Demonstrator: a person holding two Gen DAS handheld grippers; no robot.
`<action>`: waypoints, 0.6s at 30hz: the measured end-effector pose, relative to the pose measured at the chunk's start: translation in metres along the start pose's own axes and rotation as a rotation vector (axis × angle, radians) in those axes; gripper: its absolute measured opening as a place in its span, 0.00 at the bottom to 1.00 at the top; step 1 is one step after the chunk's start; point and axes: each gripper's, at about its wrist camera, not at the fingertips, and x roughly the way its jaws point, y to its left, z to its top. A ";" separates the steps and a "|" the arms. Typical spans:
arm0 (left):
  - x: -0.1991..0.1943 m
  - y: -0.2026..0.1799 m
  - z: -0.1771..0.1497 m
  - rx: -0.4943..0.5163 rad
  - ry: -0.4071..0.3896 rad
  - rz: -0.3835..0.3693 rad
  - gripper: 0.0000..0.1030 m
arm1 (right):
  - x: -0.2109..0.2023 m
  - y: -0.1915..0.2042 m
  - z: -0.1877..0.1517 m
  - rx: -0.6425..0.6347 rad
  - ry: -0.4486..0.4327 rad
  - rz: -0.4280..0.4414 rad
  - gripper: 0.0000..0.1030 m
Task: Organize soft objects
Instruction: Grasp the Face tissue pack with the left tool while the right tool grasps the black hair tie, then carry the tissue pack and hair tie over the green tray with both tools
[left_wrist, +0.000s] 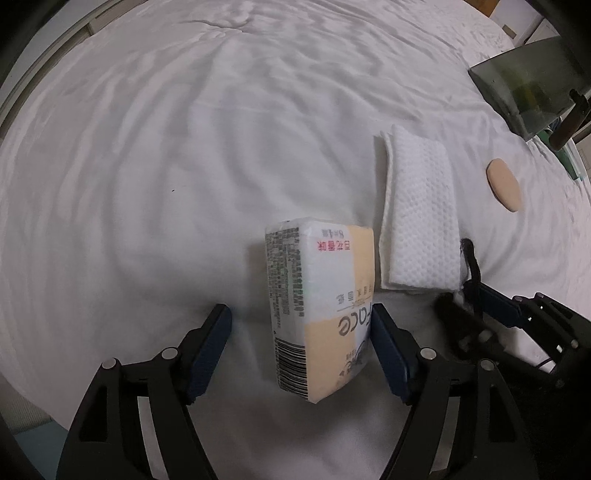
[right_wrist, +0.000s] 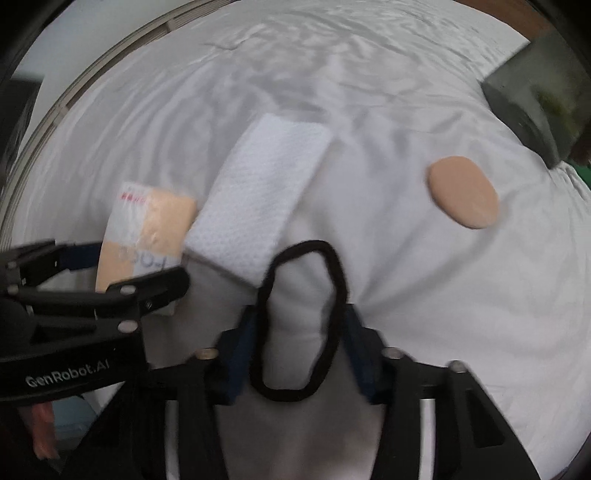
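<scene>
1. Tools first: left tool (left_wrist: 301, 332) spread wide around the tissue pack (left_wrist: 319, 314), right pad touching or nearly touching the pack's side, left pad clearly apart, so nothing gripped yet. Right tool (right_wrist: 299, 347) narrowed on the black hair tie (right_wrist: 301, 321), loop pinched between the pads along with a puckered ridge of sheet.
2. Outward from the tools: folded white cloth (right_wrist: 260, 201) just beside the tissue pack, its near corner touching or almost touching the hair tie; round beige puff (right_wrist: 463, 192) lying apart to the right; dark green box (right_wrist: 535, 118) at the far right edge.
3. Risks, as judgement: lifting the right tool now probably drags bedsheet up with the tie and disturbs the cloth's corner; a thin elastic loop may also slip or spring free. Closing the left tool unevenly may tip or squash the soft pack.
4. Surface and room: rumpled white bed (left_wrist: 184, 147), yielding and wrinkled; pale wooden frame or wall edge along the far left; little else of the room discernible.
</scene>
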 end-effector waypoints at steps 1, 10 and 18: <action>0.001 -0.003 -0.002 0.004 -0.001 0.004 0.68 | -0.003 -0.007 -0.002 0.006 0.000 0.010 0.21; -0.002 -0.016 -0.010 0.034 -0.015 0.001 0.39 | -0.008 -0.029 -0.001 0.034 0.003 0.099 0.05; -0.010 -0.030 -0.008 0.033 -0.022 0.026 0.37 | -0.018 -0.041 -0.002 0.025 -0.003 0.135 0.04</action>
